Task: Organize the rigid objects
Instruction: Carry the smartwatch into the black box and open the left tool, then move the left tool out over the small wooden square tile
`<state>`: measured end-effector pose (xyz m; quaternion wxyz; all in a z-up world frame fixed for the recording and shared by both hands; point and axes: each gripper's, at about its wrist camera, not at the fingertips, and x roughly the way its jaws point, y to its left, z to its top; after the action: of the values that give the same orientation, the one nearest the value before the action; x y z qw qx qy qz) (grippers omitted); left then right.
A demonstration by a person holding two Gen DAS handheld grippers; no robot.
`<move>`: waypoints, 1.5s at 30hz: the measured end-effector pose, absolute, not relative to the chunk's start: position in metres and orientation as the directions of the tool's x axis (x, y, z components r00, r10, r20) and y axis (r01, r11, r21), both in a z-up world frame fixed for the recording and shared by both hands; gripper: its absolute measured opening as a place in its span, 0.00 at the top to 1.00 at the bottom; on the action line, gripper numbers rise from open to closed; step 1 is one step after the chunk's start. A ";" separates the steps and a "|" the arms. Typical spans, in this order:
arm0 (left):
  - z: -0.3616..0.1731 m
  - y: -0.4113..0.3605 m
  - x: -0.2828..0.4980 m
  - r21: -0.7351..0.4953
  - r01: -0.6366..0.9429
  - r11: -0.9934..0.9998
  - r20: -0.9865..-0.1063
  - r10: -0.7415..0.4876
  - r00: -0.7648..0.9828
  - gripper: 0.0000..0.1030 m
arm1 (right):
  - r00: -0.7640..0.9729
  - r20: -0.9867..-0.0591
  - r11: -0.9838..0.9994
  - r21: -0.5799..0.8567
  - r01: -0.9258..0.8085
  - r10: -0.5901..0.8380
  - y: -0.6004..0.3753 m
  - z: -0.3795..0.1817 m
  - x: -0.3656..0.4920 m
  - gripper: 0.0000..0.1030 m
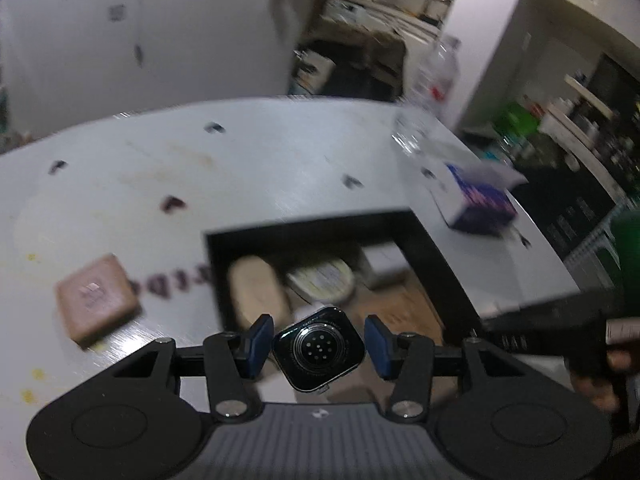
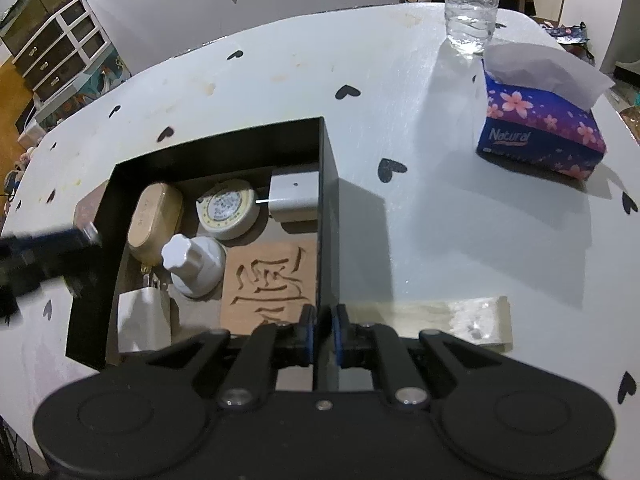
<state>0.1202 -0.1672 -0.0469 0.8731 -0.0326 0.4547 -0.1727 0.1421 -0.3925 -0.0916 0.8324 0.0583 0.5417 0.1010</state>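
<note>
My left gripper point(image 1: 319, 338) is shut on a black smartwatch body point(image 1: 320, 356), held back side up between the blue pads point(image 1: 260, 344). It hovers over the near edge of the open black box point(image 1: 434, 252). In the right wrist view, my right gripper point(image 2: 323, 322) is shut on the box's right wall point(image 2: 327, 208). Inside the box lie a beige case point(image 2: 154, 216), a round tin point(image 2: 228, 208), a white adapter point(image 2: 294, 196), a white bottle point(image 2: 196, 264), a white plug point(image 2: 142, 320) and a carved wooden plaque point(image 2: 272, 276). The left gripper shows there as a dark blur point(image 2: 40, 258).
A pinkish-brown square block point(image 1: 96, 300) lies on the white heart-print table point(image 2: 400, 92) left of the box. A purple tissue box point(image 2: 540, 128) and a water bottle point(image 2: 472, 4) stand at the far right. A pale flat strip point(image 2: 452, 318) lies beside my right gripper. Shelves and furniture surround the table.
</note>
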 end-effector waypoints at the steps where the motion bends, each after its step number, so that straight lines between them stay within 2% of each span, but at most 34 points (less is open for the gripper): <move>1: -0.050 -0.169 0.121 -0.220 0.279 0.935 -0.787 -0.339 0.515 0.51 | 0.397 -0.888 0.973 0.208 -0.104 0.232 -0.393 -0.090 0.141 0.91; 9: -0.071 -0.186 0.130 -0.243 0.348 0.906 -0.818 -0.384 0.429 0.51 | 0.420 -0.877 0.972 0.212 -0.102 0.236 -0.395 -0.080 0.131 0.94; 16: -0.081 -0.202 0.136 -0.214 0.390 0.896 -0.840 -0.373 0.394 0.51 | 0.425 -0.874 0.972 0.215 -0.093 0.234 -0.395 -0.080 0.130 0.94; 23: -0.092 -0.203 0.140 -0.224 0.345 0.912 -0.846 -0.357 0.395 0.50 | 0.426 -0.874 0.972 0.218 -0.089 0.235 -0.396 -0.080 0.129 0.94; 25: -0.095 -0.201 0.140 -0.238 0.323 0.916 -0.850 -0.357 0.387 0.49 | 0.426 -0.874 0.972 0.218 -0.089 0.235 -0.396 -0.080 0.129 0.94; 27: -0.095 -0.199 0.139 -0.249 0.315 0.916 -0.849 -0.363 0.383 0.42 | 0.426 -0.874 0.972 0.218 -0.089 0.235 -0.396 -0.080 0.129 0.94; 30: -0.092 -0.199 0.137 -0.253 0.326 0.911 -0.844 -0.372 0.387 0.37 | 0.426 -0.874 0.972 0.218 -0.089 0.235 -0.396 -0.080 0.129 0.94; 45: -0.072 -0.196 0.119 -0.236 0.331 0.914 -0.826 -0.367 0.427 0.37 | 0.426 -0.872 0.971 0.223 -0.090 0.240 -0.397 -0.080 0.130 0.94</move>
<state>0.1190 -0.1961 -0.0719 0.8445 -0.0186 0.4938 -0.2067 0.1295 -0.3966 -0.0802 0.8413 0.0714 0.5268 0.0980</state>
